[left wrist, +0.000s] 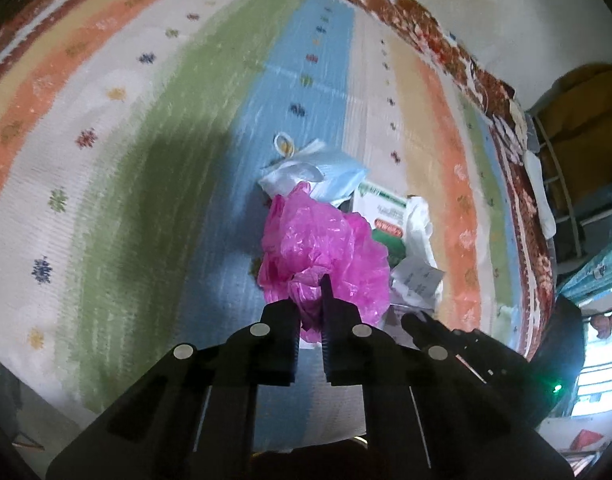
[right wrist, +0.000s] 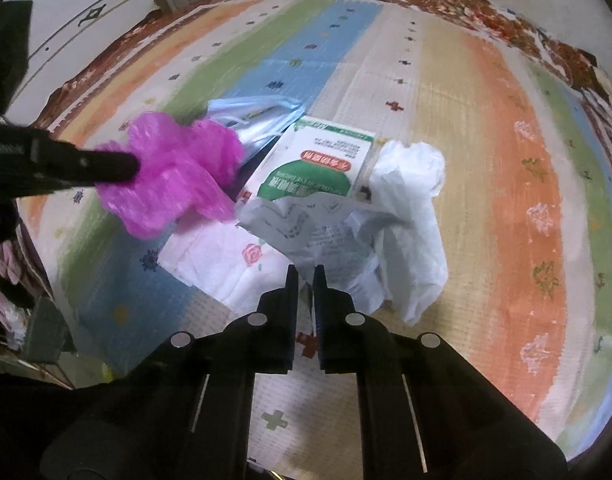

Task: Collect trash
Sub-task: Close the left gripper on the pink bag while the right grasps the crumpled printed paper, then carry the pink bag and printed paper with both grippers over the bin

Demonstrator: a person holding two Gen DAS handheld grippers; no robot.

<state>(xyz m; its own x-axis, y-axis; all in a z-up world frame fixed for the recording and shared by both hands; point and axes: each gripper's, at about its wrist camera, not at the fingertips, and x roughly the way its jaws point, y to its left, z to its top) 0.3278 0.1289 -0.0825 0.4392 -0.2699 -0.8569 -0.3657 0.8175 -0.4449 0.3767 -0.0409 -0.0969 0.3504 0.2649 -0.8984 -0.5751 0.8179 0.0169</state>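
Left gripper (left wrist: 310, 300) — clamped on pink bag (left wrist: 326, 248), lifted over striped mat (left wrist: 146, 160). Right gripper (right wrist: 304, 280) — nearly closed, seemingly pinching crumpled paper (right wrist: 306, 232). Remaining: green-white box (right wrist: 322, 160), white bag (right wrist: 414, 216), blue bag (left wrist: 326, 176).

A striped bed cover (left wrist: 178, 128) fills most of both views, with bands of orange, cream, green and blue dotted with small flower and cross motifs. Along its far edge runs a brown floral blanket (left wrist: 426, 12), set against a pale wall (left wrist: 506, 20). At the right of the left wrist view stand a white metal frame (left wrist: 562, 184) and a bright window (left wrist: 598, 376).
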